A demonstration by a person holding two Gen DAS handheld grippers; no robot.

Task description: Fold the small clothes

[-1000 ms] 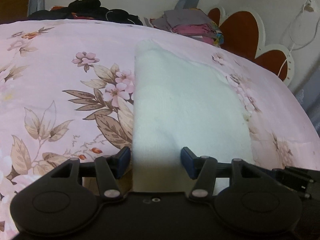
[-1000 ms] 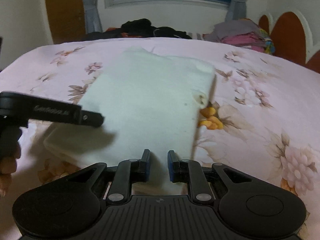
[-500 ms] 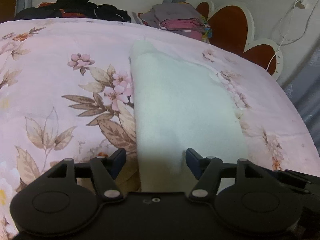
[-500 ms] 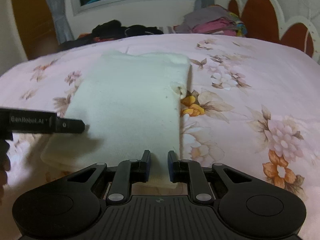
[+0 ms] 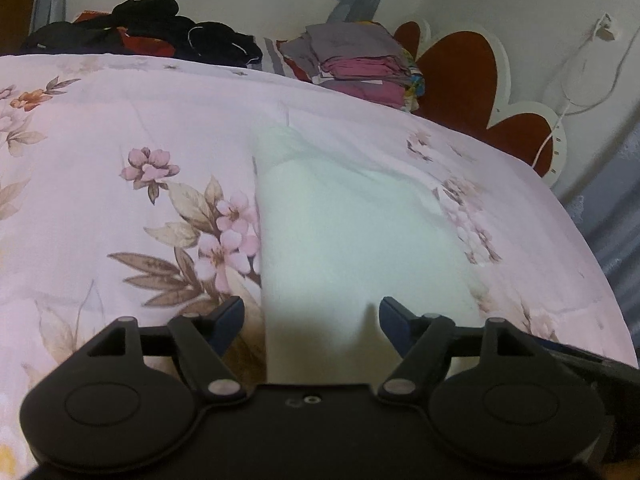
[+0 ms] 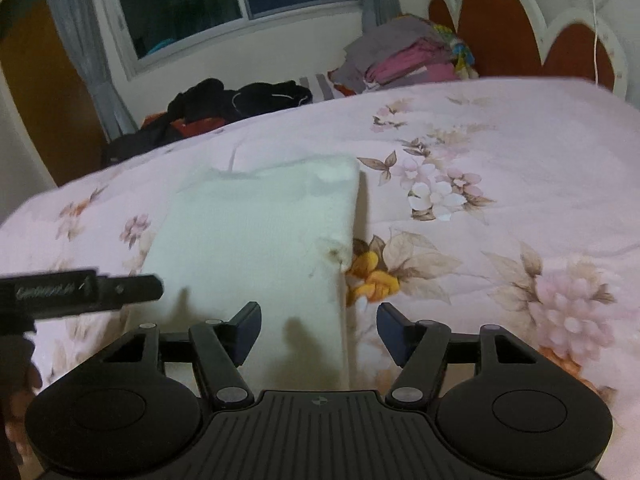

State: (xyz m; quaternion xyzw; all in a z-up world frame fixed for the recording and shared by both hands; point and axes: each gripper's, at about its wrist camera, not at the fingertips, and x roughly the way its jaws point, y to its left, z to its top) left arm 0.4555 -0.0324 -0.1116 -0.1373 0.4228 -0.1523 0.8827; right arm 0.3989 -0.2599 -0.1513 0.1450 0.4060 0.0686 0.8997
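White folded cloth (image 5: 352,240) lies flat on the floral bedspread (image 5: 120,120); the left gripper (image 5: 311,322) hovers at its near edge, jaws spread wide. From the right wrist, the right gripper (image 6: 319,326) gapes, empty, above the cloth's near right edge.

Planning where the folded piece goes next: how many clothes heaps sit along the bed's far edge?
2: a dark clothes heap toward the left below the window, and a folded pink-and-grey stack to its right by the headboard. More may lie hidden behind the bed.
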